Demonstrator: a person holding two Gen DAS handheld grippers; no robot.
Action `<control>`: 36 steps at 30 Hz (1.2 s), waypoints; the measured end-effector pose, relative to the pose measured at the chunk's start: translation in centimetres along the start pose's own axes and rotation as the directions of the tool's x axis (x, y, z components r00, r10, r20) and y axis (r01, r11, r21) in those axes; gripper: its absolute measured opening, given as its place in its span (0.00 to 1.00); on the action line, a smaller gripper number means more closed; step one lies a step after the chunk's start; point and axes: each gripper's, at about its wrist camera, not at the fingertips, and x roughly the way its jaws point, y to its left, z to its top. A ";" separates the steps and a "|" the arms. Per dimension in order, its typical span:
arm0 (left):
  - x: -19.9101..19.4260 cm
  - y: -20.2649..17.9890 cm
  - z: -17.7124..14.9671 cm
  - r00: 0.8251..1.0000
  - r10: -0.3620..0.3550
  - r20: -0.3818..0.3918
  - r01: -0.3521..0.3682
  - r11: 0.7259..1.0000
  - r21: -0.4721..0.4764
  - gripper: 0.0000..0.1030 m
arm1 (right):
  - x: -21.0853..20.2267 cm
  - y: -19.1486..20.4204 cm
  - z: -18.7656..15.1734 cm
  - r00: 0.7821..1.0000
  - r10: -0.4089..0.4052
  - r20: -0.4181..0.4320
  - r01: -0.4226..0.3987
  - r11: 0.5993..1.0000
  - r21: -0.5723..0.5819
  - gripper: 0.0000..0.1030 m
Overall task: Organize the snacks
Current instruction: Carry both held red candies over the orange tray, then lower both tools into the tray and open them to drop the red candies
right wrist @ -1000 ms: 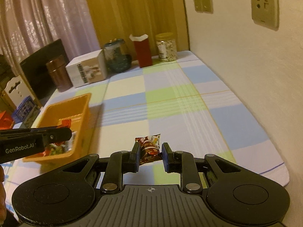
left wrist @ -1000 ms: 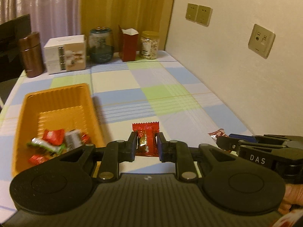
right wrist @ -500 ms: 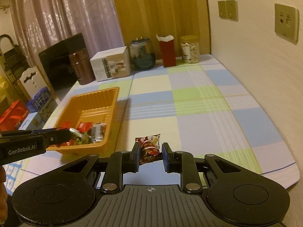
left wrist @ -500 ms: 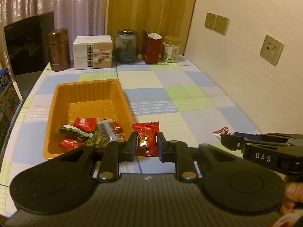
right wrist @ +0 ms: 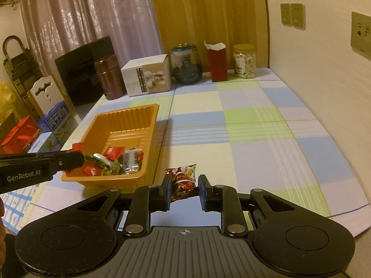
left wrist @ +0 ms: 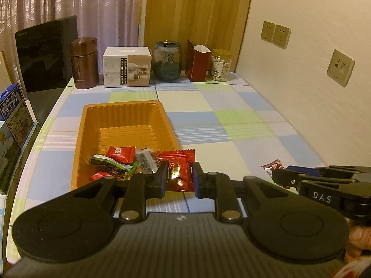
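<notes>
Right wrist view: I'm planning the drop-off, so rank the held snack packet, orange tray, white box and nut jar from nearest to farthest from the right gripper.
1. Snack packet: between the jaws of the right gripper.
2. Orange tray: ahead, to the left.
3. White box: far end, left of centre.
4. Nut jar: far end, right, by the wall; about level with the box, hard to separate.

Both hand-held grippers (left wrist: pixel 178 178) (right wrist: pixel 185 188) clamped, side by side.

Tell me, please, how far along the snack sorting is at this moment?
Done: several wrapped snacks already lie in the orange tray. In hand: the left gripper holds a red packet, and the right gripper holds a brown packet; neither is released yet. Left: dropping both into the tray; no loose snacks show on the tablecloth.
</notes>
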 end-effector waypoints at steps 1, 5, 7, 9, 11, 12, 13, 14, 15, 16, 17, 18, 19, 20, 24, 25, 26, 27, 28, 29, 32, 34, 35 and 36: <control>0.0 0.1 0.0 1.000 0.003 0.000 -0.003 1.000 0.000 0.19 | 0.1 0.2 0.0 1.000 0.001 -0.001 -0.001 1.000 -0.002 0.23; 0.0 0.7 0.1 1.000 0.013 0.000 -0.013 1.000 -0.004 0.19 | 0.6 0.7 0.1 1.000 0.010 -0.005 -0.010 1.000 -0.010 0.23; 0.0 1.0 0.0 1.000 0.020 0.000 -0.020 1.000 -0.005 0.19 | 0.8 1.0 0.2 1.000 0.016 -0.007 -0.016 1.000 -0.014 0.23; 0.2 1.2 0.1 1.000 0.026 -0.002 -0.026 1.000 -0.007 0.19 | 1.1 1.3 0.3 1.000 0.021 -0.010 -0.021 1.000 -0.020 0.23; 0.2 1.5 0.1 1.000 0.031 -0.002 -0.031 0.999 -0.009 0.19 | 1.4 1.6 0.3 1.000 0.026 -0.014 -0.026 0.999 -0.025 0.23; 0.3 1.7 0.1 0.999 0.033 -0.003 -0.033 0.999 -0.008 0.19 | 1.6 1.7 0.4 0.999 0.028 -0.015 -0.028 0.999 -0.027 0.23; 0.4 1.9 0.1 0.999 0.036 -0.004 -0.036 0.999 -0.008 0.19 | 1.8 1.8 0.4 0.999 0.030 -0.017 -0.031 0.999 -0.029 0.23; 0.5 2.0 0.1 0.999 0.040 -0.005 -0.040 0.999 -0.008 0.19 | 2.0 2.0 0.5 0.999 0.032 -0.019 -0.032 0.999 -0.030 0.23; 0.5 2.2 0.2 0.999 0.042 -0.005 -0.042 0.999 -0.009 0.19 | 2.2 2.1 0.5 0.999 0.033 -0.021 -0.034 0.999 -0.031 0.23; 0.6 2.3 0.2 0.999 0.044 -0.006 -0.044 0.999 -0.009 0.19 | 2.4 2.1 0.6 0.999 0.035 -0.023 -0.036 0.999 -0.033 0.23; 0.7 2.5 0.2 0.999 0.046 -0.007 -0.046 0.999 -0.009 0.19 | 2.6 2.3 0.6 0.999 0.037 -0.025 -0.038 0.999 -0.036 0.23; 0.8 2.6 0.2 0.999 0.048 -0.008 -0.048 0.999 -0.009 0.19 | 2.8 2.4 0.7 0.999 0.039 -0.027 -0.040 0.999 -0.038 0.23; 1.0 2.8 0.2 0.999 0.049 -0.010 -0.049 0.999 -0.009 0.19 | 3.1 2.5 0.7 0.999 0.040 -0.029 -0.042 0.998 -0.039 0.23; 1.1 3.0 0.3 0.999 0.050 -0.011 -0.050 0.999 -0.007 0.19 | 3.3 2.6 0.8 0.999 0.042 -0.032 -0.043 0.998 -0.041 0.23; 1.7 3.5 0.4 0.998 0.054 -0.020 -0.054 0.999 -0.003 0.19 | 4.3 3.0 1.0 0.998 0.049 -0.041 -0.051 0.998 -0.046 0.23; 1.9 3.7 0.4 0.998 0.056 -0.022 -0.056 0.998 -0.002 0.19 | 4.5 3.1 1.0 0.998 0.052 -0.042 -0.054 0.997 -0.047 0.23; 2.2 3.8 0.4 0.998 0.058 -0.025 -0.058 0.998 -0.002 0.19 | 4.8 3.2 1.1 0.998 0.055 -0.044 -0.057 0.997 -0.049 0.23; 2.4 4.0 0.4 0.998 0.060 -0.028 -0.060 0.998 0.000 0.19 | 5.1 3.3 1.2 0.997 0.058 -0.045 -0.061 0.997 -0.050 0.23; 2.7 4.1 0.5 0.997 0.063 -0.033 -0.063 0.998 0.002 0.19 | 5.4 3.5 1.3 0.997 0.063 -0.047 -0.065 0.997 -0.051 0.23; 3.0 4.3 0.5 0.997 0.065 -0.037 -0.064 0.998 0.004 0.19 | 5.7 3.6 1.4 0.997 0.067 -0.049 -0.070 0.996 -0.052 0.23; 3.8 4.9 0.7 0.997 0.070 -0.046 -0.069 0.998 0.006 0.19 | 6.7 4.1 1.8 0.995 0.082 -0.055 -0.085 0.995 -0.057 0.23; 4.5 5.3 0.9 0.996 0.072 -0.052 -0.072 0.997 0.011 0.19 | 7.5 4.4 2.1 0.994 0.089 -0.059 -0.093 0.994 -0.062 0.23; 4.7 5.5 1.0 0.996 0.073 -0.055 -0.073 0.997 0.012 0.19 | 7.9 4.5 2.2 0.994 0.094 -0.061 -0.098 0.993 -0.062 0.23; 5.0 5.7 1.1 0.996 0.075 -0.057 -0.074 0.997 0.014 0.19 | 8.3 4.7 2.3 0.993 0.101 -0.063 -0.105 0.993 -0.062 0.23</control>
